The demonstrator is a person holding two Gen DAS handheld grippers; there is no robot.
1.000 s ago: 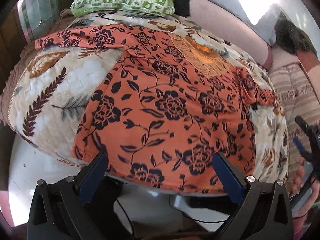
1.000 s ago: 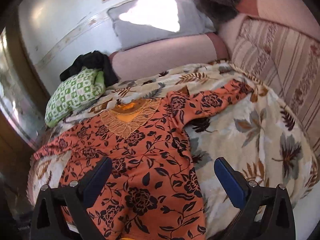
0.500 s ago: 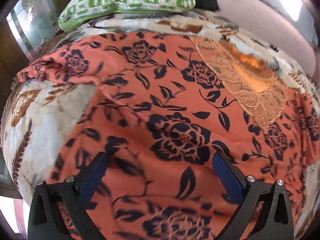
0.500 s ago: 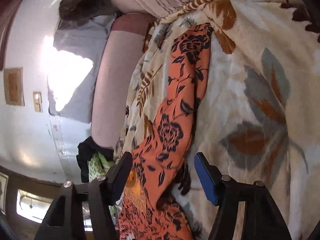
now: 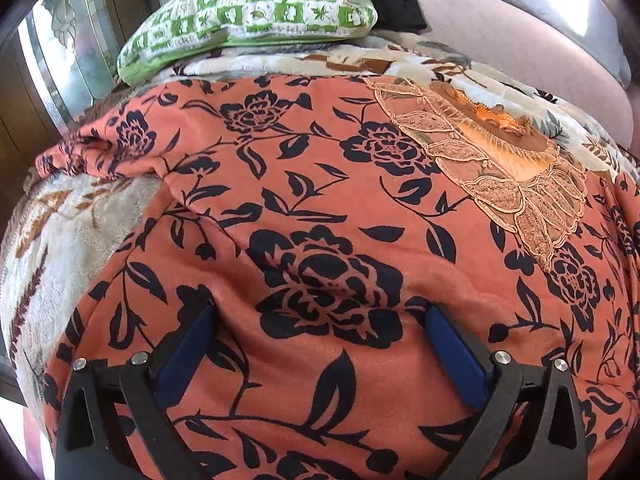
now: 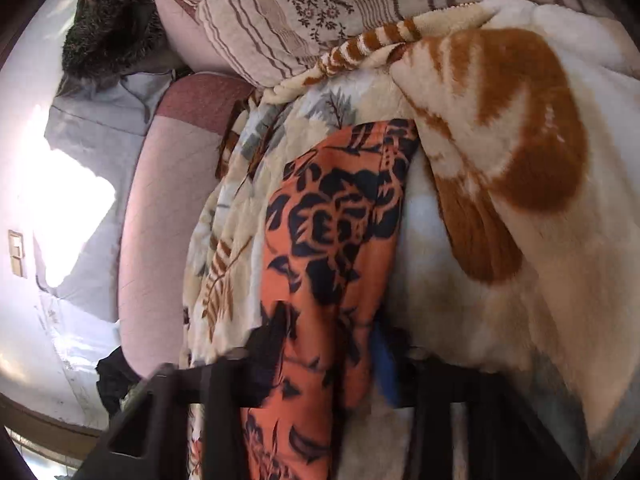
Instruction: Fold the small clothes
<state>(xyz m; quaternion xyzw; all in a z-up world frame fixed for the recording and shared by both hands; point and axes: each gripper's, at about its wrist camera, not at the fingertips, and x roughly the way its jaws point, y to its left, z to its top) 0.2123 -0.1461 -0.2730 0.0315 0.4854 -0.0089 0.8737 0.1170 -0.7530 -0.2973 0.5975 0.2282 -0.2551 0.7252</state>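
An orange top with black flowers (image 5: 304,208) lies spread on a leaf-patterned blanket (image 5: 72,232); its lace neckline (image 5: 496,168) is at the upper right. My left gripper (image 5: 316,320) is open, both fingers pressed down onto the body of the top. In the right wrist view, one sleeve of the top (image 6: 332,232) runs up between the fingers of my right gripper (image 6: 324,344), which have closed in around it. The view is blurred at the fingertips.
A green-and-white pillow (image 5: 256,12) and a black cloth (image 5: 396,4) lie at the head of the bed, next to a pink bolster (image 5: 512,44). A striped cushion (image 6: 304,4) and a raised blanket fold (image 6: 500,128) sit beyond the sleeve.
My left gripper came forward over the top and pressed down onto it. My right gripper rolled sideways, moved onto the sleeve, and its fingers narrowed around it.
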